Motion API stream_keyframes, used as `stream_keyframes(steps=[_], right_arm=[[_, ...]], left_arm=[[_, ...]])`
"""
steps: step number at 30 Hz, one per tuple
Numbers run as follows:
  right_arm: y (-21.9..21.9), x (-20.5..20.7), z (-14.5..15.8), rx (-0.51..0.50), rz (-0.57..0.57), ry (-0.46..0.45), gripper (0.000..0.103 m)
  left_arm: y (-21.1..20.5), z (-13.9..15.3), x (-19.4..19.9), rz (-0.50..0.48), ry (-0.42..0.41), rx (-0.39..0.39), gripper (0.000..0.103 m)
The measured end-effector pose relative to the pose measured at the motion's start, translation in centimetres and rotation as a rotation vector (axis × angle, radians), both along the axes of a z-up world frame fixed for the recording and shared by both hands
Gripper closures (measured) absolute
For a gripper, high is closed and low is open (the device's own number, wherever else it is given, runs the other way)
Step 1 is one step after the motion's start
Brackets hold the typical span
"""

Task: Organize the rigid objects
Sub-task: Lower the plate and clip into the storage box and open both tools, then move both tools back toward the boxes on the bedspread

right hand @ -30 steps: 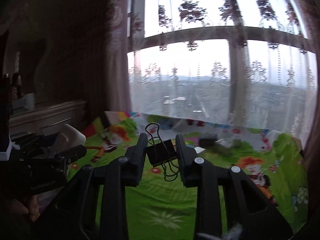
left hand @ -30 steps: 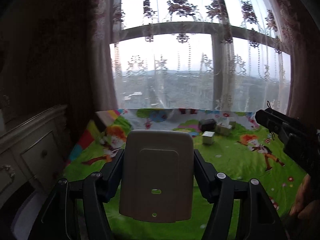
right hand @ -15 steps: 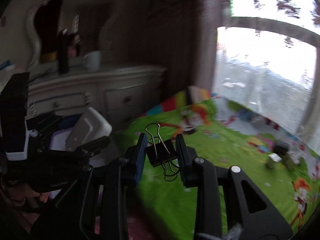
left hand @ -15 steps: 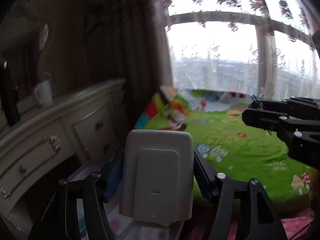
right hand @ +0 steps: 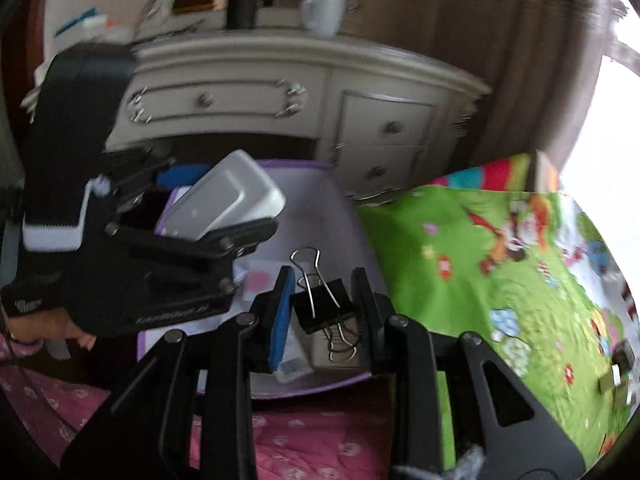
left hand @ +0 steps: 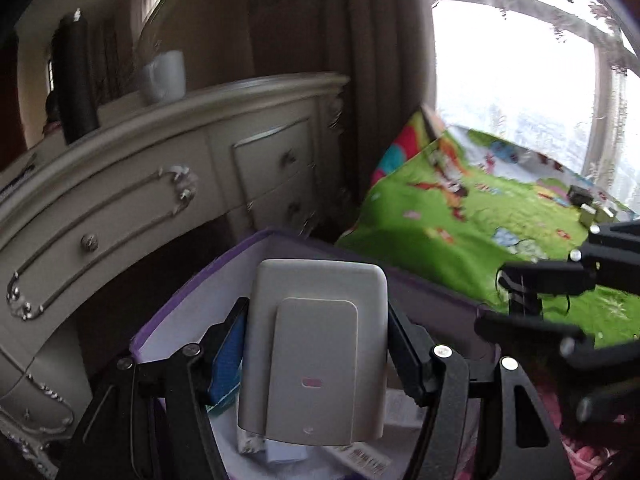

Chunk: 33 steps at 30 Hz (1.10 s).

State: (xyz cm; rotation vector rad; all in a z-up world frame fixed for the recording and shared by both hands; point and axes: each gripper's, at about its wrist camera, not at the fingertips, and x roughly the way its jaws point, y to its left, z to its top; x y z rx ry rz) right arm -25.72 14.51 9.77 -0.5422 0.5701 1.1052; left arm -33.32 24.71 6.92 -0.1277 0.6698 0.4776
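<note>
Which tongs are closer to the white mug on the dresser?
Left. The left tongs sit nearer the white mug; the right tongs sit farther back.

Cream plastic case [left hand: 316, 356], black binder clip [right hand: 322, 306], purple-rimmed white box [left hand: 192, 300], green cartoon-print mat [left hand: 460, 232], pink patterned fabric [right hand: 312, 440]

Home bedroom, cream carved dresser [left hand: 168, 184] with drawers, heavy curtains [left hand: 352, 80], cartoon-print green bedspread [right hand: 500, 280]

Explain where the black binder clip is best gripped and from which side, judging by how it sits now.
Grip the binder clip across its black folded body, one of the fingers on each flat side, coming in from its closed end. The wire handles stick out, thin and springy, so the flat body gives the steadier hold.
</note>
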Motion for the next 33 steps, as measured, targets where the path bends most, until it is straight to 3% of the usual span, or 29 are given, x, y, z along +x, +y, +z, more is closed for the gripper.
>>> stream_keyframes(steps=[6,11,14,16,17,18,20,25,33], right_arm=[[2.5,-0.6,-2.1,-0.062,0.064,0.040,0.070],[3.7,-0.1,-3.2,-0.042,0.093,0.139,0.070],[4.0,-0.3,-3.6,-0.022,0.123,0.190,0.068],[4.0,-0.3,-3.8,-0.021,0.121,0.219,0.049],[3.7,0.0,-3.8,-0.009,0.103,0.227,0.034],[3.2,0.3,-3.7,0.012,0.088,0.234,0.029],[1.7,1.2,-3.2,0.052,0.052,0.252,0.028],[-4.2,5.0,-2.4,0.116,-0.138,0.239,0.023],[-19.6,12.9,-4.2,0.124,-0.648,0.254,0.021]], left_arm=[[2.3,-1.9,-0.3,0.060,0.079,-0.022,0.038],[3.7,-3.1,-0.2,0.106,0.141,-0.040,0.038],[4.3,-3.6,-0.2,0.181,0.196,-0.012,0.036],[4.2,-3.7,0.1,0.244,0.248,0.061,0.023],[4.0,-3.6,0.3,0.273,0.263,0.107,0.015],[3.9,-3.5,0.3,0.298,0.268,0.139,0.015],[3.5,-3.1,0.6,0.323,0.270,0.162,0.015],[0.6,-2.6,3.6,0.186,0.274,0.113,0.015],[-13.0,-3.6,13.5,-0.359,0.300,-0.040,0.014]])
